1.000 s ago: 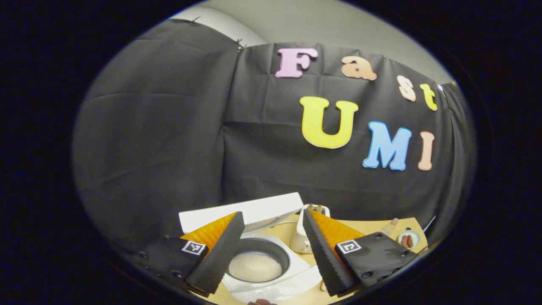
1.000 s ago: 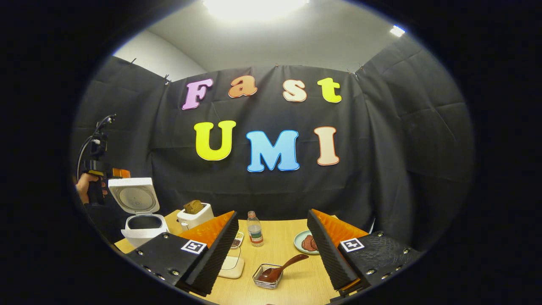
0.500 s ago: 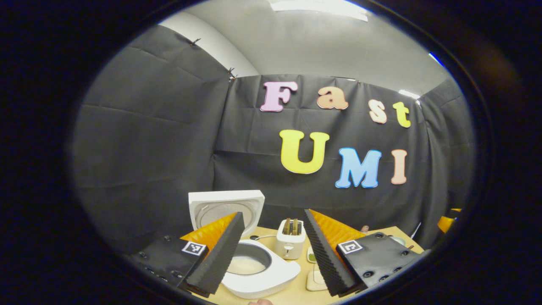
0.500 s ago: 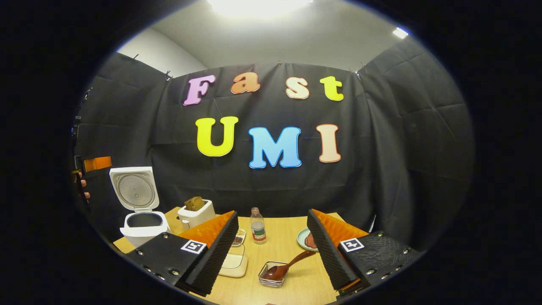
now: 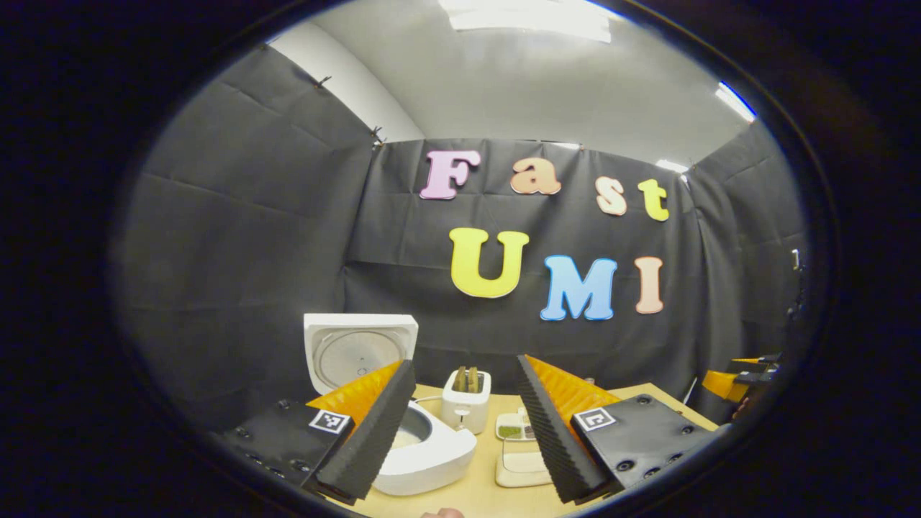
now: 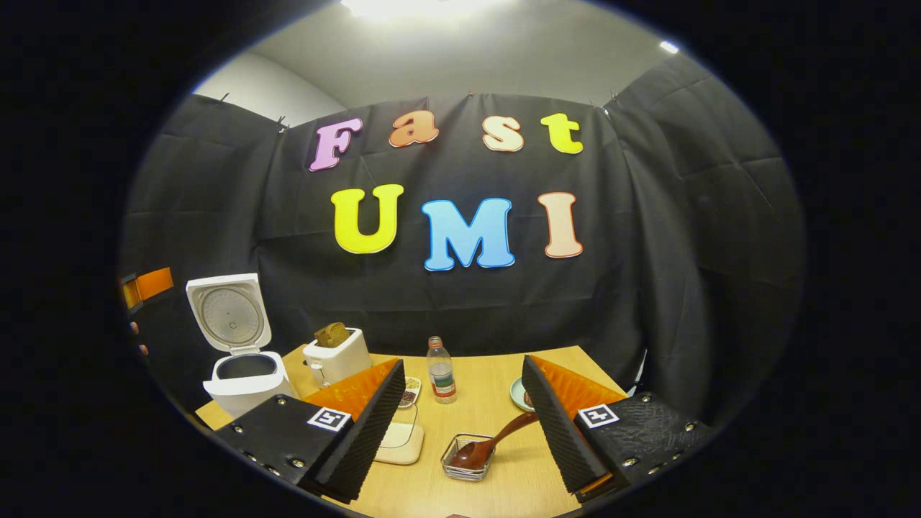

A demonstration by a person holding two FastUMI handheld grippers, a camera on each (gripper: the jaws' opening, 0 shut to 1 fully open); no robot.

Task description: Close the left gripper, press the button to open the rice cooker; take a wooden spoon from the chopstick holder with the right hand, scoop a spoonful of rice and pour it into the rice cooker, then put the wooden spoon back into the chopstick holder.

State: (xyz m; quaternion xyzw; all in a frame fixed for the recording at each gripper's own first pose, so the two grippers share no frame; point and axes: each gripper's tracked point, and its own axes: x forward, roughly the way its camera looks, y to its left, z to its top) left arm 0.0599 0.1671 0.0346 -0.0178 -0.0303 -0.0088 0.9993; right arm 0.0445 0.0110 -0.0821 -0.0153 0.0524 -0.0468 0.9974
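left gripper view: left gripper (image 5: 460, 432) fingers spread wide, holding nothing | rice cooker (image 5: 424, 450) lid up, near left on desk (image 5: 482, 496), toaster (image 5: 466, 406) just beyond || right gripper view: right gripper (image 6: 460, 432) fingers wide apart, empty | wooden spoon (image 6: 489, 444) in wire holder (image 6: 468, 467) between them, bare desk around | rice cooker far left near desk edge | bottle (image 6: 440, 373) label unreadable

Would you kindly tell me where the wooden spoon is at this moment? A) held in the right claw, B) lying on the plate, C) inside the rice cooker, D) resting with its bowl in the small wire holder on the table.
D: in the right gripper view the wooden spoon sits bowl-down in the wire holder, its handle leaning up to the right, ahead of the open right claw.
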